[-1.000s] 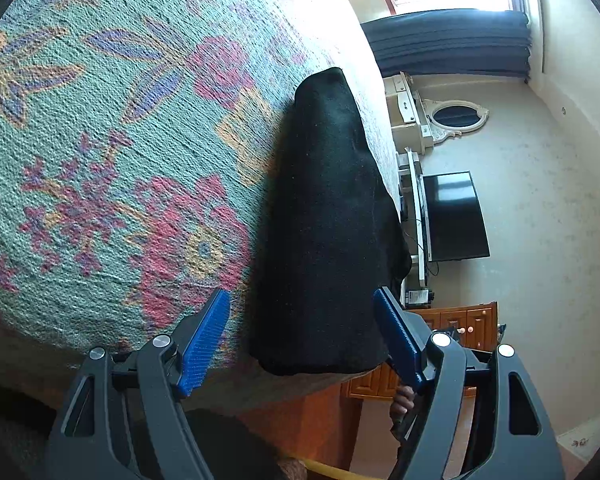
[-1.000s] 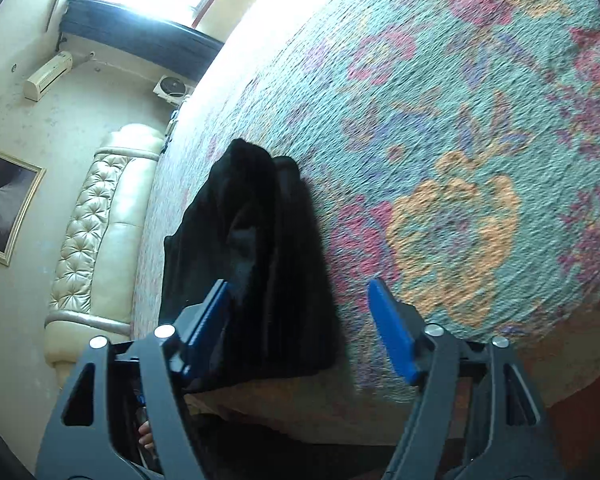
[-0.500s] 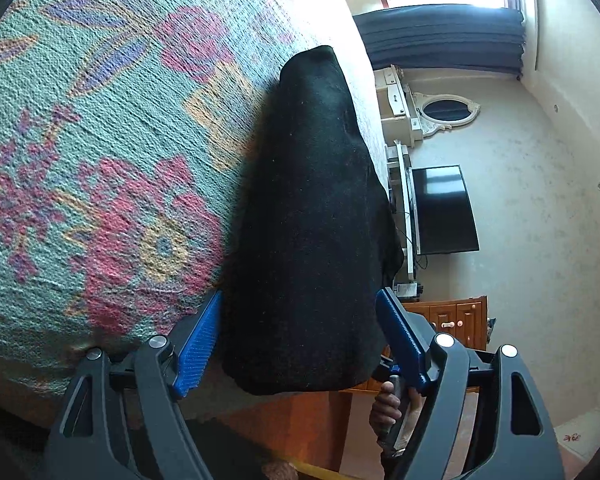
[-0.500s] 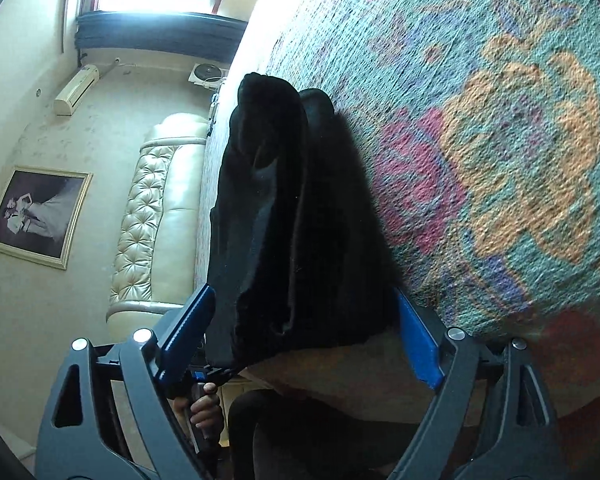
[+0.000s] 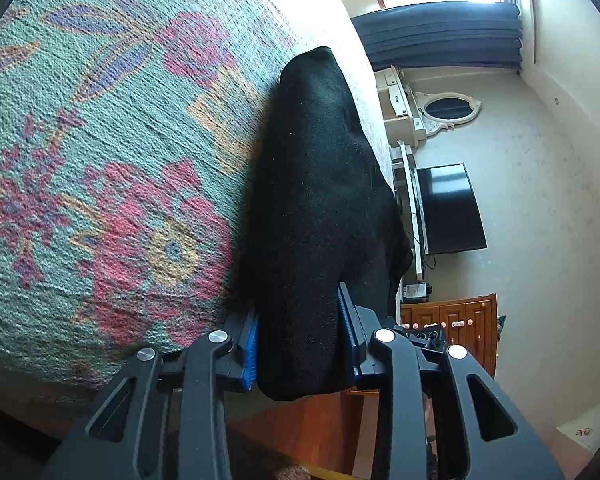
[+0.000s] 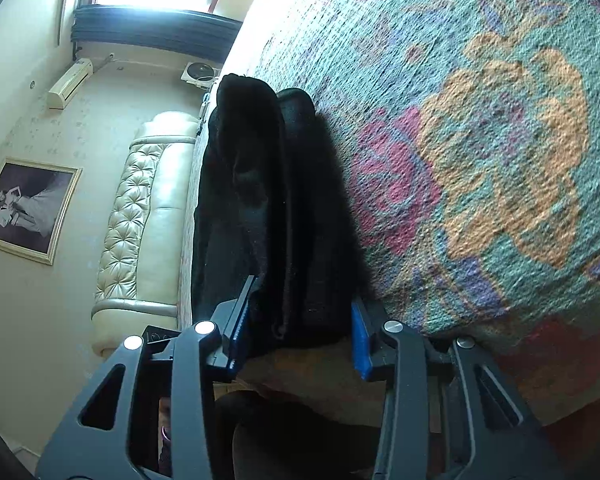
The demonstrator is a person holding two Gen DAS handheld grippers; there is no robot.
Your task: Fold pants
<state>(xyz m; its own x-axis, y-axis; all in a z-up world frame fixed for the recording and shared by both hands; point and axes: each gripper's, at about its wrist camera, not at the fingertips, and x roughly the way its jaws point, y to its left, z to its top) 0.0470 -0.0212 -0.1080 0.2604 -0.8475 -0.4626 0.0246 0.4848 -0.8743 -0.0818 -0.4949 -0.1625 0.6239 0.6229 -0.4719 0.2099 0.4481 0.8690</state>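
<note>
Black pants (image 5: 316, 184) lie folded in a long narrow strip along the edge of a bed with a teal flowered bedspread (image 5: 120, 160). My left gripper (image 5: 298, 312) is closing its jaws on the near end of the strip, and the blue pads press the cloth from both sides. In the right wrist view the same pants (image 6: 268, 200) show as stacked dark layers. My right gripper (image 6: 300, 304) is closing on their other end, with the fabric filling the gap between its pads. Both ends hang slightly over the bed's edge.
Beyond the bed's edge in the left wrist view are a black TV (image 5: 448, 208), a wooden cabinet (image 5: 452, 320) and a white dresser with an oval mirror (image 5: 448, 108). The right wrist view shows a cream tufted headboard (image 6: 148, 216) and a framed picture (image 6: 24, 208).
Both grippers moved in over the ends of the pants and their jaws closed from wide apart onto the fabric. The right gripper dropped lower toward the bed's edge.
</note>
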